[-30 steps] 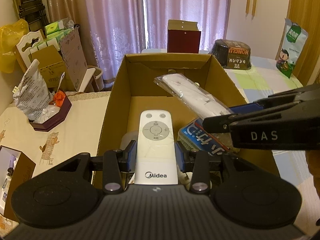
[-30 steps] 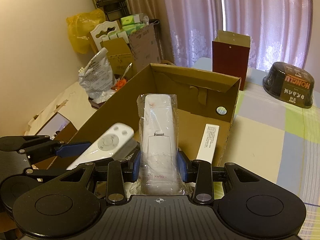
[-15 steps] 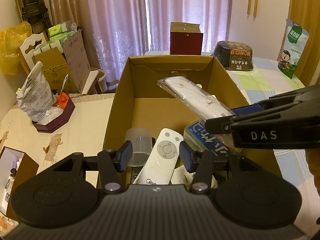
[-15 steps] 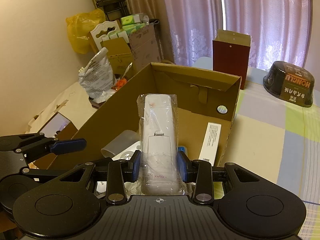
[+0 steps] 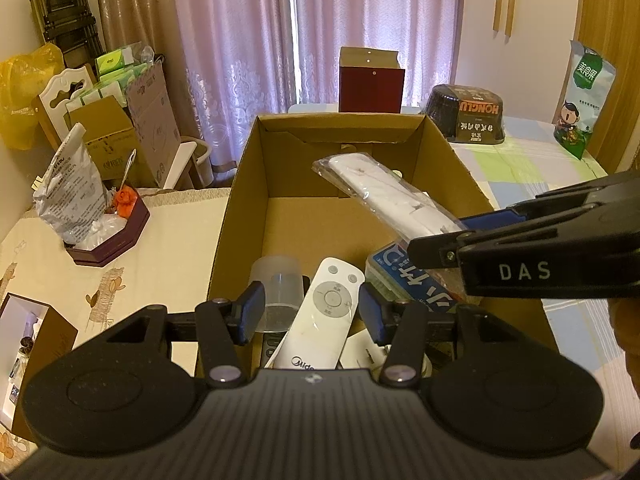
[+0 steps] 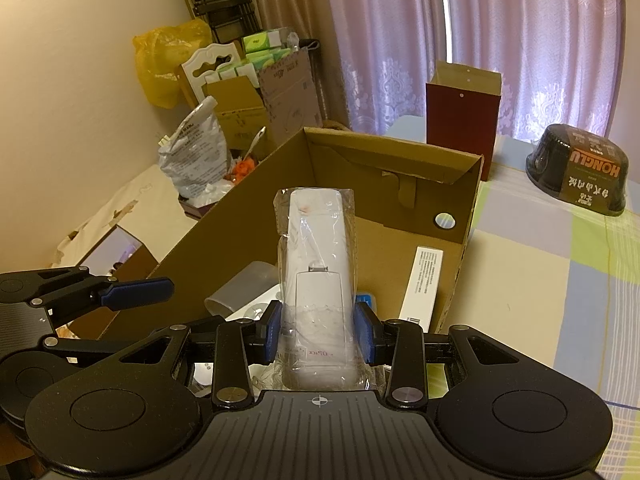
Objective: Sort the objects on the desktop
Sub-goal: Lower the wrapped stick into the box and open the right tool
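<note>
Box (image 5: 240, 184) far half bare; near end cluttered

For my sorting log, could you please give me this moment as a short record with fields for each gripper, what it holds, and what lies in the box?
left gripper: open, above the box, holding nothing
right gripper: shut on the bagged remote, held over the box
cardboard box: open-topped, on the table
in box: white Midea remote, clear plastic cup on its side, blue packet, long white carton against the right wall
outside box: dark red paper bag behind it
</note>
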{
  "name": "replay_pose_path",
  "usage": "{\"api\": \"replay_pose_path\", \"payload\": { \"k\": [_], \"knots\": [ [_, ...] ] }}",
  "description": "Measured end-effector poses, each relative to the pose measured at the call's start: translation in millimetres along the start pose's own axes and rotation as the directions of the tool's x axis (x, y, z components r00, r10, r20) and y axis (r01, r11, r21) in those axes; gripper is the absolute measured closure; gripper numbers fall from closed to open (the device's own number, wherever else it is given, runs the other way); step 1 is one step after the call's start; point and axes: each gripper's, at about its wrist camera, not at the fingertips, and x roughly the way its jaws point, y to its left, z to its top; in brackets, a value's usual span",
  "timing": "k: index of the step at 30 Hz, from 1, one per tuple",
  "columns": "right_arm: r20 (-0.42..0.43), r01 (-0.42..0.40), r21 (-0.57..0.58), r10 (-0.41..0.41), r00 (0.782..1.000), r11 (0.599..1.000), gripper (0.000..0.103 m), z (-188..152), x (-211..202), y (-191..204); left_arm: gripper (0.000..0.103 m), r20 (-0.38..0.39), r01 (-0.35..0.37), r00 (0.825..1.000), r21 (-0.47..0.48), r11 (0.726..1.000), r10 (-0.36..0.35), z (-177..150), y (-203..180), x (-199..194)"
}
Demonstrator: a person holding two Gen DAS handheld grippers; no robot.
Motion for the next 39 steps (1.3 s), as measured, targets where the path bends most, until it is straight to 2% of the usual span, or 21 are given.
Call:
{"api": "replay_pose_path", "payload": {
  "k": [14,16,17,18,29,39],
  "knots": [
    [-0.003,0.000,0.005,0.000,1.000,1.000,0.066,0.2,-2.3,2.1,0.055,0.007,-0.007,1.000,0.009,1.000,0.006,-0.8,0.1,-3.1],
    [-0.002,0.000,0.005,0.000,1.000,1.000,0.066,0.5,-2.8,2.0,0.044,0.012,-0.009,1.000,0.011,1.000,0.009,-1.0,0.1,-3.9],
    [-0.001,0.001,0.005,-0.001,1.000,1.000,0.065,0.5,-3.0,2.0,0.027,0.015,-0.010,1.000,0.012,1.000,0.010,-1.1,0.1,-4.4],
    [-0.002,0.001,0.005,-0.001,1.000,1.000,0.065,0.6,-3.0,1.8,0.017,0.021,-0.012,1.000,0.014,1.000,0.012,-1.1,0.1,-5.2],
    [-0.002,-0.001,0.005,0.001,1.000,1.000,0.065,1.1,-4.4,2.2,0.008,0.034,-0.027,0.999,0.043,0.999,0.025,-2.0,1.3,-9.1],
    [0.006,0.006,0.016,-0.006,1.000,1.000,0.065,2.3,-6.9,1.9,0.008,0.034,-0.034,0.999,0.047,0.998,0.032,-2.3,3.7,-12.5]
  ]
}}
